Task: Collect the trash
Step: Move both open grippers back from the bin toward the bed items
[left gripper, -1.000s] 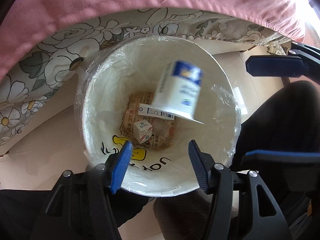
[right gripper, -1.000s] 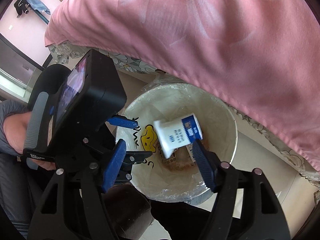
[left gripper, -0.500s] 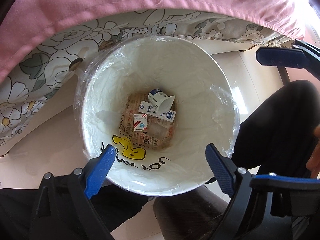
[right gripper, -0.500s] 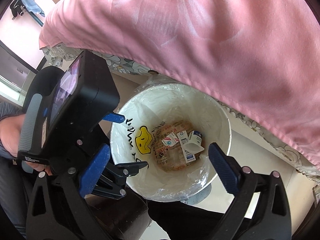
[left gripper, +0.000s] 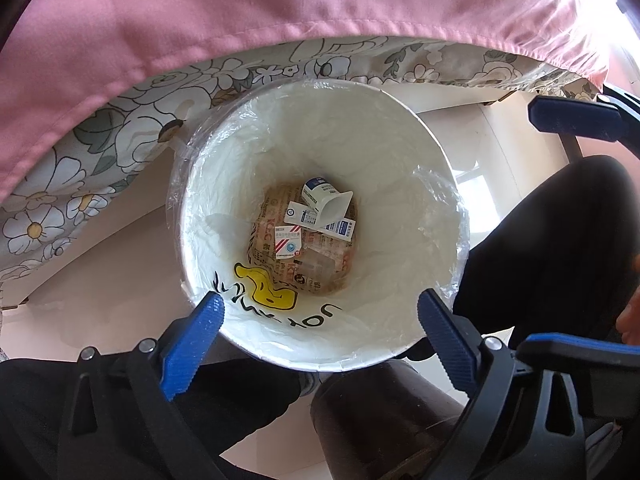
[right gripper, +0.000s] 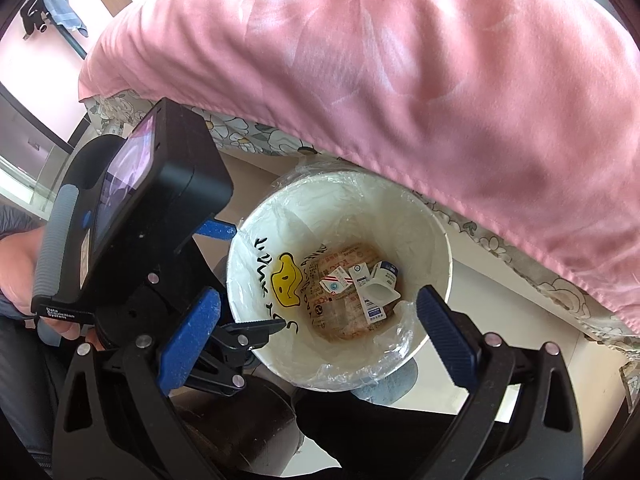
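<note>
A white bin with a clear plastic liner and a yellow duck print stands on the floor beside a bed. At its bottom lie a white cup with a blue label, tipped on its side, small medicine boxes and printed wrapping paper. My left gripper hangs over the bin's near rim; its jaws are opening and hold nothing. My right gripper hovers over the same bin, wide open and empty, with the cup far below it.
A pink bedspread over a floral sheet overhangs the bin's far side. The person's dark trouser legs flank the bin, and a brown rounded object sits just before it. Pale tile floor shows around.
The white cup, caught mid-fall a second ago, now lies at the bottom of the bin. Both grippers' jaws have spread much wider. Neither hand has shifted noticeably.
</note>
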Demonstrator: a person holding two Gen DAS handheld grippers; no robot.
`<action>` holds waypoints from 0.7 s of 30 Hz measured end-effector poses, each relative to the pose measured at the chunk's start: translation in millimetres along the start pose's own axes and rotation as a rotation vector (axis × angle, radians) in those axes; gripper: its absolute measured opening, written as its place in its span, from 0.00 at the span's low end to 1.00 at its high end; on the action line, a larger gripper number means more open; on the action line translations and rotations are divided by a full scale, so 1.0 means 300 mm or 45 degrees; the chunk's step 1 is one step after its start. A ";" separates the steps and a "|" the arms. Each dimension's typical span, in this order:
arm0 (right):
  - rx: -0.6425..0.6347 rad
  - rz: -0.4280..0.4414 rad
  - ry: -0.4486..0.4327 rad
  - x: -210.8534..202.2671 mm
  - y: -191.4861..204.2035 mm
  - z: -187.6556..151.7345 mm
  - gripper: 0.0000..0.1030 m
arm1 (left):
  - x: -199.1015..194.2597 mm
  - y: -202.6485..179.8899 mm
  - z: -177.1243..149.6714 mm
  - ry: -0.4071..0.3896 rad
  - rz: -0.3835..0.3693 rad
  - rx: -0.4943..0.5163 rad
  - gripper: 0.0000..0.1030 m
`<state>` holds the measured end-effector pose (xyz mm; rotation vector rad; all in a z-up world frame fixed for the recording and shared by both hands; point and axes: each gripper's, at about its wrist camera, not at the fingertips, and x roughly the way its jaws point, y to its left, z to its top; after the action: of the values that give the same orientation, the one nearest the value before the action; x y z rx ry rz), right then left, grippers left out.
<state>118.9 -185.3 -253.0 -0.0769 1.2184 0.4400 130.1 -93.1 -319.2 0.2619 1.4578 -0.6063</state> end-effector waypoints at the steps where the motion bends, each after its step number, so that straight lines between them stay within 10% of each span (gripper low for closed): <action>1: -0.006 -0.006 -0.007 -0.009 0.004 -0.003 0.94 | -0.009 -0.001 -0.005 -0.006 0.008 -0.001 0.96; 21: 0.005 -0.090 -0.208 -0.250 0.045 -0.019 0.94 | -0.265 0.035 -0.042 -0.207 0.081 -0.093 0.96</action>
<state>88.5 -195.9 -183.8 -0.0788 1.0529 0.3743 125.2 -60.0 -245.2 0.1960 1.3072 -0.5098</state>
